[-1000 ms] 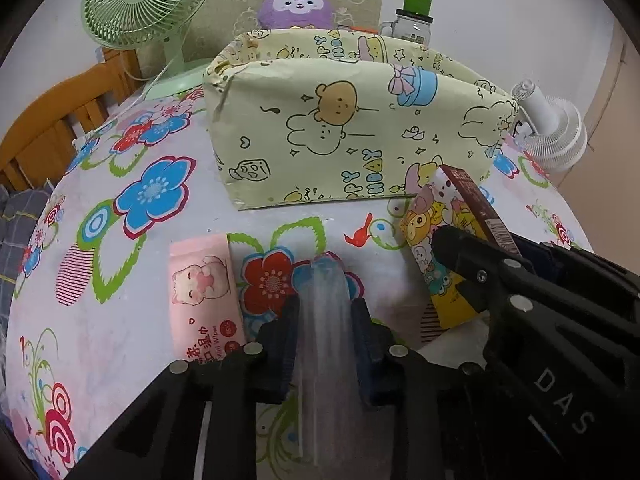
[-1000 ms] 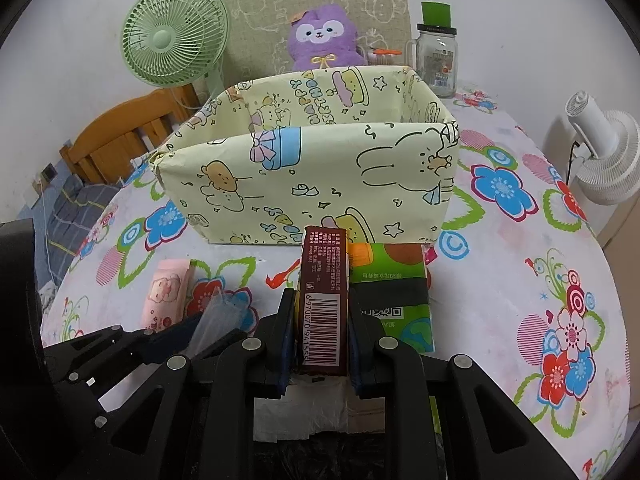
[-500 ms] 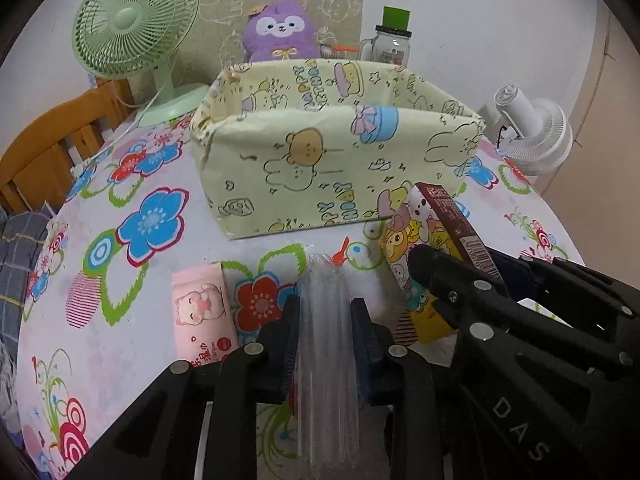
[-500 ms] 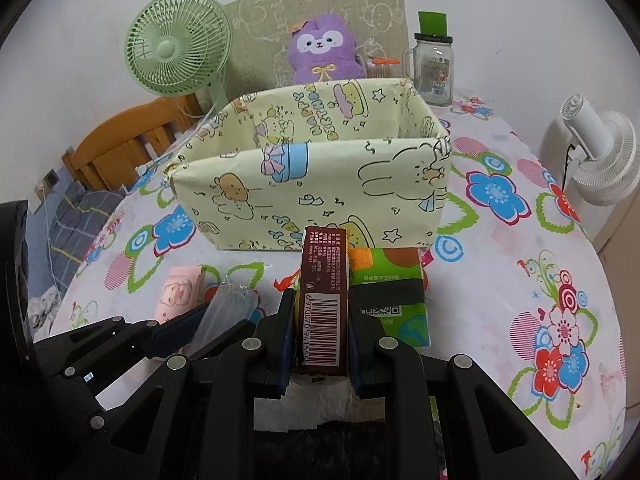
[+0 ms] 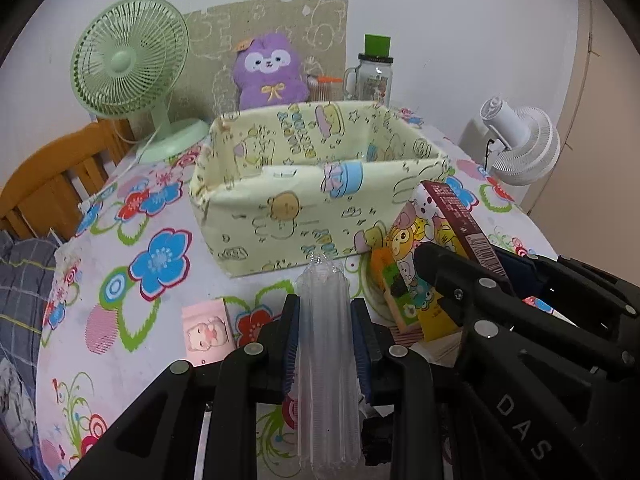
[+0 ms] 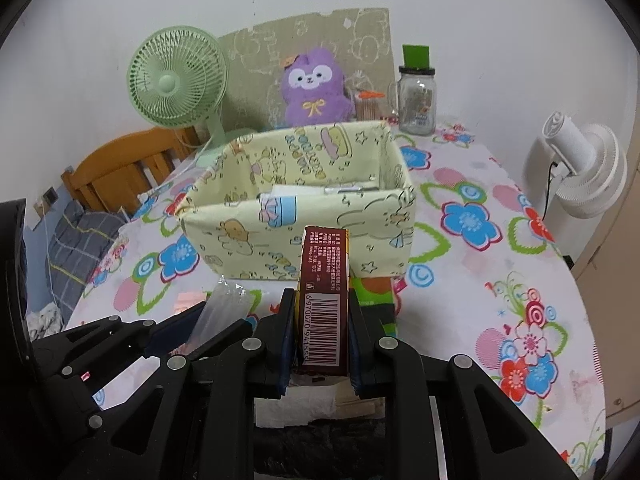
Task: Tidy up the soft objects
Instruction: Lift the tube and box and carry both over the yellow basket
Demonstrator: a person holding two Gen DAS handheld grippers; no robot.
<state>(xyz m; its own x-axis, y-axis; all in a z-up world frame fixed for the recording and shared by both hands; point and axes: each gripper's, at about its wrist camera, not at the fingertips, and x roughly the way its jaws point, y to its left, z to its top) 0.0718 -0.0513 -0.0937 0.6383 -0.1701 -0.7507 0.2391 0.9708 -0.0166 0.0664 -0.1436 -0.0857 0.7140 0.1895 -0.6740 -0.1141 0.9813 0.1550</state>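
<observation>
Left gripper [image 5: 326, 332] clamped on a clear plastic pack [image 5: 326, 360], ribbed, held lengthwise between the jaws, tip pointing at the bin [image 5: 304, 200]. Pack is up off the table [image 5: 120, 320], in front of the bin's near wall.

Right gripper [image 6: 320, 320] clamped on a carton [image 6: 324, 312], brown barcode side up, cartoon print on its wide face in the left view. Also off the table, just short of the bin's near wall, to the right of the pack.

Bin: yellow fabric, cartoon print, open top, mid-table. Something pale and something shiny inside against the near wall, can't tell what.

On the table: pink wipes pack [image 5: 208, 330] near the front edge, left of the left gripper. Green pack [image 6: 374, 300] lies flat under and right of the carton, touching or nearly touching the bin's base.

Behind the bin at the far edge: purple plush [image 5: 270, 70], jar [image 6: 416, 100] with green lid. Green fan [image 5: 128, 76] at the far left corner. White fan [image 6: 584, 172] off the right edge. Wooden chair [image 6: 120, 168] at left.
</observation>
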